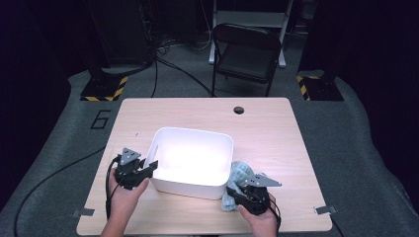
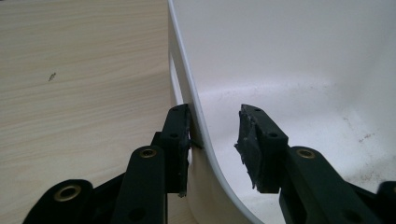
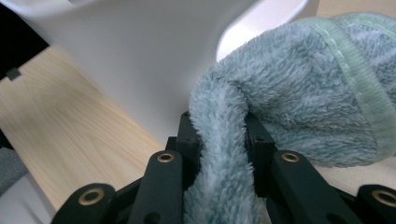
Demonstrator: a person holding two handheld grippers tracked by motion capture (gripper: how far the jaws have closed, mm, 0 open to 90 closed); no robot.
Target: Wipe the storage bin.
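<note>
Pinching a fold of the light-blue fleece towel (image 3: 299, 93) between the pressed-together pads, right gripper (image 1: 240, 193) low beside the white plastic tub's (image 1: 163, 185) near right corner. Left gripper (image 2: 215, 142) spread astride the tub's left rim, outer pad touching, inner pad clear. Best to re-clamp the rim first, then lift the towel well above the wall before swinging inward, avoiding snagging.

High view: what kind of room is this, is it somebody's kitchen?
Probably not a kitchen: it looks like a lab or recording studio. The wooden table stands on grey matting between stand bases with yellow-black hazard stripes, beside a folding chair and loose cables.
</note>
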